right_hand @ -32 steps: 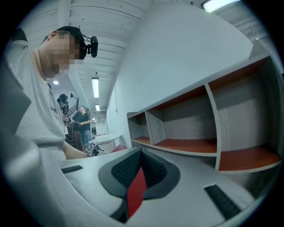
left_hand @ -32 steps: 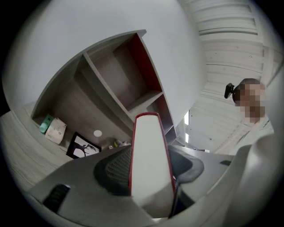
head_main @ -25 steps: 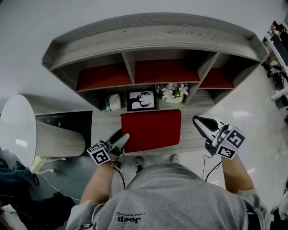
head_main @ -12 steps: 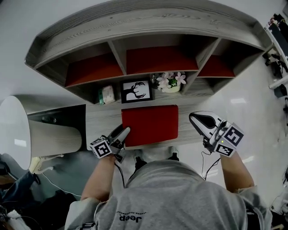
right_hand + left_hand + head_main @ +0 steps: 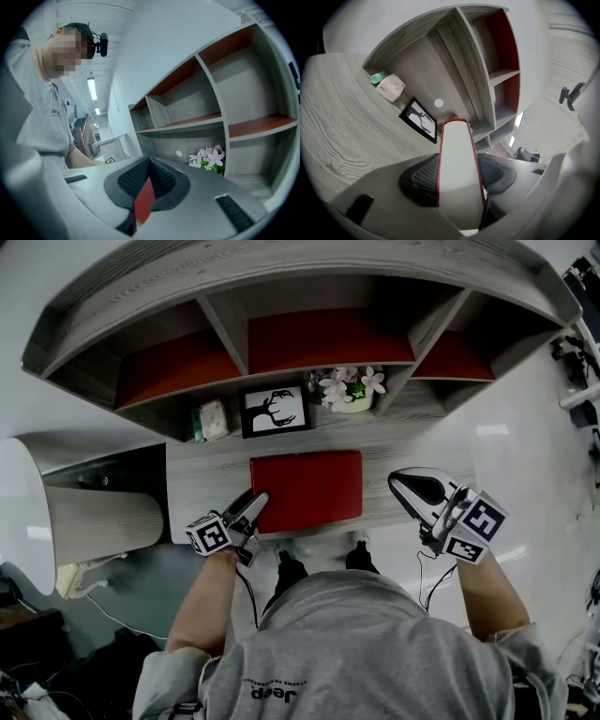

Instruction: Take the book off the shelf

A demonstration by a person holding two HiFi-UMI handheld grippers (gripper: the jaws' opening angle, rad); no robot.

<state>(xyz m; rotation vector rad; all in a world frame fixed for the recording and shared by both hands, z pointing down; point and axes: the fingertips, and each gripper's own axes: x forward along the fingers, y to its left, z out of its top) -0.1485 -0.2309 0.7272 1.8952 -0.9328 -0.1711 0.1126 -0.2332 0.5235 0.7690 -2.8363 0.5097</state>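
Lowered since a second earlier, the red book (image 5: 306, 486) sat level over the grey wood-grain ledge (image 5: 202, 488), at 6 o'clock from the framed deer print (image 5: 274, 410) and clear of the shelf (image 5: 309, 277). The left gripper (image 5: 255, 505) clamped its smooth, slab-like edge; the right gripper (image 5: 401, 486), at 3 o'clock, was closed and apart from it.
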